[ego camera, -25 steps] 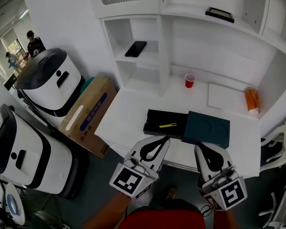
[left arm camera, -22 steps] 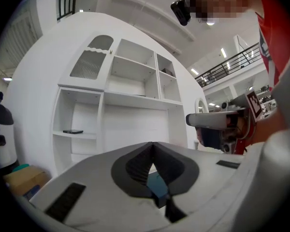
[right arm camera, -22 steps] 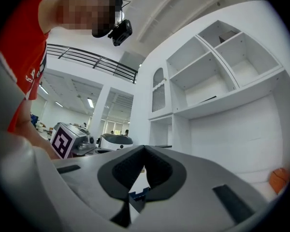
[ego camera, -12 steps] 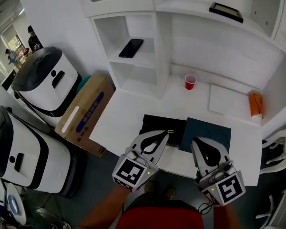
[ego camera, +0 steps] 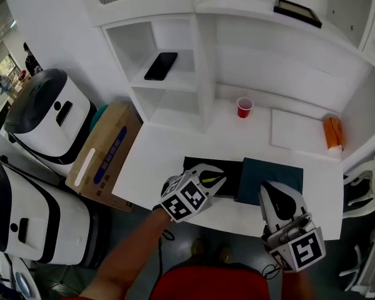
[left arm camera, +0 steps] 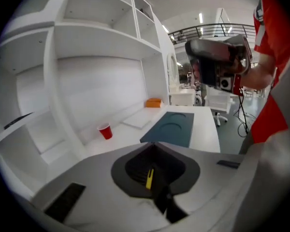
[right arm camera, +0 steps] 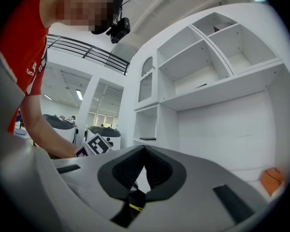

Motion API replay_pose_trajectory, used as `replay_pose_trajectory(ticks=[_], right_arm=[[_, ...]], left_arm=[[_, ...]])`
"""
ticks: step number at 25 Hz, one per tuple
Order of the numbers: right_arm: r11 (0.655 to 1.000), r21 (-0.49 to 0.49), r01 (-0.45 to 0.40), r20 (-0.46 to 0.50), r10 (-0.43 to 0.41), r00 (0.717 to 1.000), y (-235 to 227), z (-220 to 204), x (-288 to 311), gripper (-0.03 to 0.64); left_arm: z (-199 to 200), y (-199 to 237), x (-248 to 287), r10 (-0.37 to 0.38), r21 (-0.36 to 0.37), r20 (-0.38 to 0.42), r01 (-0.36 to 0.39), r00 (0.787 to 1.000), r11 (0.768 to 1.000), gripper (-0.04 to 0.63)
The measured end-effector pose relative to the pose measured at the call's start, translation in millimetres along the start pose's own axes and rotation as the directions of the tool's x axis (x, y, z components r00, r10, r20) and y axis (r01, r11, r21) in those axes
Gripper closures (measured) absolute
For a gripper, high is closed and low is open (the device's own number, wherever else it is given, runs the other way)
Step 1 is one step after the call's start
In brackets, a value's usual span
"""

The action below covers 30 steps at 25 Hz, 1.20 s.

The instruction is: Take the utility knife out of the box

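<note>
A white surface (ego camera: 169,152) is built into a white wall unit of shelves and cubbies. On it are seen an open black box (ego camera: 230,169), a teal lid (ego camera: 272,179) lying flat just beside the box, a red cup (ego camera: 244,107) nearer the back wall, a flat white board (ego camera: 297,130) and an orange object (ego camera: 332,133) at the far right end. A dark slab (ego camera: 160,65) lies in a cubby, and a dark frame (ego camera: 297,11) rests on the top shelf. On the floor to the left of the surface, a cardboard carton (ego camera: 103,155) and white machines (ego camera: 47,114) are found.

The left tool (ego camera: 217,177) is held over the box and angled downward. Its jaws have just been opening and are parted only slightly. The utility knife (left arm camera: 149,177), yellow, is seen through the gap between them, lying in the box and not pinched. The right tool (ego camera: 270,187) is held at the near edge by the lid, its jaws pressed together on nothing.

The floor, the carton and the machines are given by the head view alone. The knife inside the box is shown clearly only in the left gripper view, along with a railed gallery (left arm camera: 208,28) beyond. A head-worn camera (right arm camera: 120,29) is shown only in the right gripper view.
</note>
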State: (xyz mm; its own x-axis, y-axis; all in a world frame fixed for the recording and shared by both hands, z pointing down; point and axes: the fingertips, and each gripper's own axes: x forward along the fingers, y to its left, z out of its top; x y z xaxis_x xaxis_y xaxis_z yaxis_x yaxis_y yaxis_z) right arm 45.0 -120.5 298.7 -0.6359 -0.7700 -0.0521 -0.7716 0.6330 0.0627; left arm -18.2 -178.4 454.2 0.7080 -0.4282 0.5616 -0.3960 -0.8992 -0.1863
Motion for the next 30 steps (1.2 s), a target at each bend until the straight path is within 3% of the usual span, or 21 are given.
replay_pose_trajectory(ticks=[6, 14, 30], right_arm=[[0.998, 0.007, 0.056, -0.018, -0.056, 0.998, -14.1, -7.8, -6.4, 0.621], [0.995, 0.012, 0.097, -0.028, -0.096, 0.995, -29.7, -13.2, -6.6, 0.621], [0.992, 0.034, 0.125, -0.038, -0.123, 0.992, -48.9, -21.0, -1.4, 0.621]], left_arm=[[-29.0, -6.7, 30.1, -0.152, 0.048, -0.187, 0.163, 0.971, 0.985, 0.502], [-69.9, -2.3, 63.3, -0.22, 0.051, -0.374, 0.257, 0.901, 0.965, 0.473], [-109.6, -7.1, 92.0, -0.322, -0.045, -0.521, 0.352, 0.79, 0.935, 0.448]])
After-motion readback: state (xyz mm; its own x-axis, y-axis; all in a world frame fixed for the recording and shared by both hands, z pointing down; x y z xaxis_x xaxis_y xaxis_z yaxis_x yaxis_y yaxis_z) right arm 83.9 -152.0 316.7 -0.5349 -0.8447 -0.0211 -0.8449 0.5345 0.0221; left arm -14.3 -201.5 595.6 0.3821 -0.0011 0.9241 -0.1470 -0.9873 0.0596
